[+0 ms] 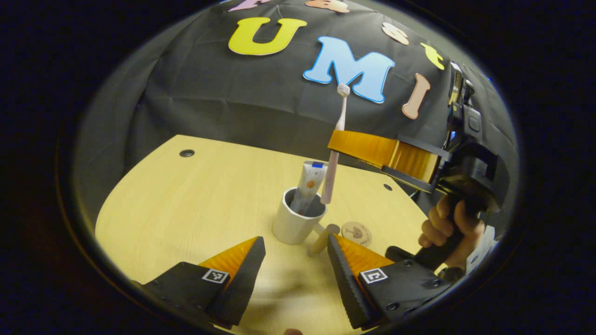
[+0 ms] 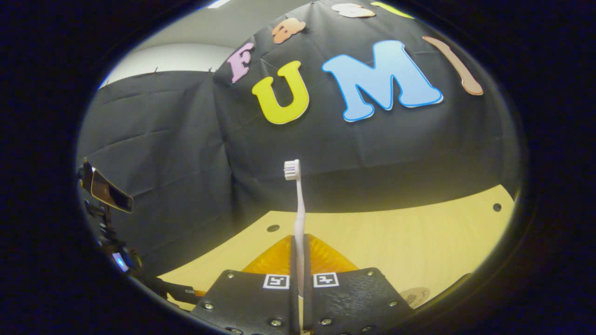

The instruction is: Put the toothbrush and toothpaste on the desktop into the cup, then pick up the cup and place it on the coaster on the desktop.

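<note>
Right gripper (image 2: pixel 298 260), we find, is clamped on the toothbrush (image 2: pixel 299 204) mid-handle, holding it upright over the cup (image 1: pixel 298 218) beside the toothpaste (image 1: pixel 308 184); left gripper (image 1: pixel 293 251) stands open; we judge the brush light, stiff, slippery.

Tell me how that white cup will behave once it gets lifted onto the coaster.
The white cup looks rigid, probably ceramic, so likely heavy for its size. The toothpaste tube leans out above its rim, and the toothbrush stands tall, so the load may shift or tip if tilted. Its glossy wall may slip.
</note>
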Demonstrator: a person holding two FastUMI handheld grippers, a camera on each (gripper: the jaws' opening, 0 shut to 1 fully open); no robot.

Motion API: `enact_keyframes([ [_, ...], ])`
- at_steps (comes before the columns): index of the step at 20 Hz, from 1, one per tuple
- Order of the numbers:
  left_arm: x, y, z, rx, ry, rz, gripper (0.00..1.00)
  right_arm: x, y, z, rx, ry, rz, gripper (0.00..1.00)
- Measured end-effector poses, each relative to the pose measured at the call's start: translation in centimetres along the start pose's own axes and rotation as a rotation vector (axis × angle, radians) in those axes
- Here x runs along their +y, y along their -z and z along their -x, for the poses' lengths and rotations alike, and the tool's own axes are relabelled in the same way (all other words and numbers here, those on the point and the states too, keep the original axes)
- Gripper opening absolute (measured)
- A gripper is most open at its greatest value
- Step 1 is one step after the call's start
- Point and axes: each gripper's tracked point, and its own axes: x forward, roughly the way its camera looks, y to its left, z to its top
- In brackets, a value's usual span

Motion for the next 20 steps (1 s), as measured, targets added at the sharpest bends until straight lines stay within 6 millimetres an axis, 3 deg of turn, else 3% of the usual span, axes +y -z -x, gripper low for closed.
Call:
enact_keyframes([
  [3,1.1,0.7,0.0,0.020,-0.013,0.002,0.87,0.3,1.6,-1.4,0.001,-0.004,0.055,0.05],
  [4,1.3,0.6,-0.1,0.021,-0.017,0.001,0.82,0.4,1.9,-1.2,0.009,-0.004,0.061,0.05],
  [10,1.3,0.4,0.2,0.021,-0.016,-0.018,0.82,0.1,3.5,-1.0,0.051,0.013,0.046,0.10],
  [11,1.2,0.4,0.1,0.022,-0.014,-0.018,0.82,0.2,3.6,-0.9,0.058,0.006,0.038,0.14],
  [13,1.0,0.5,0.0,0.022,-0.011,-0.014,0.82,0.0,4.0,-0.4,0.090,-0.001,0.023,0.35],
  [15,0.6,0.5,0.0,0.023,-0.007,-0.012,0.87,-0.1,4.4,0.0,0.110,0.006,0.010,0.65],
  [16,0.3,0.5,0.0,0.023,-0.005,-0.014,0.87,-0.3,4.3,0.4,0.109,0.018,0.003,0.89],
  [17,0.1,0.5,0.0,0.021,-0.005,-0.017,0.87,-0.4,4.0,0.7,0.104,0.018,0.001,0.90],
  [18,-0.1,0.5,0.1,0.019,-0.006,-0.021,0.87,-0.5,3.7,0.9,0.101,0.020,-0.001,0.84],
  [20,-0.5,0.4,0.1,0.019,-0.009,-0.031,0.87,-0.7,2.8,1.9,0.088,0.025,-0.003,0.90],
])
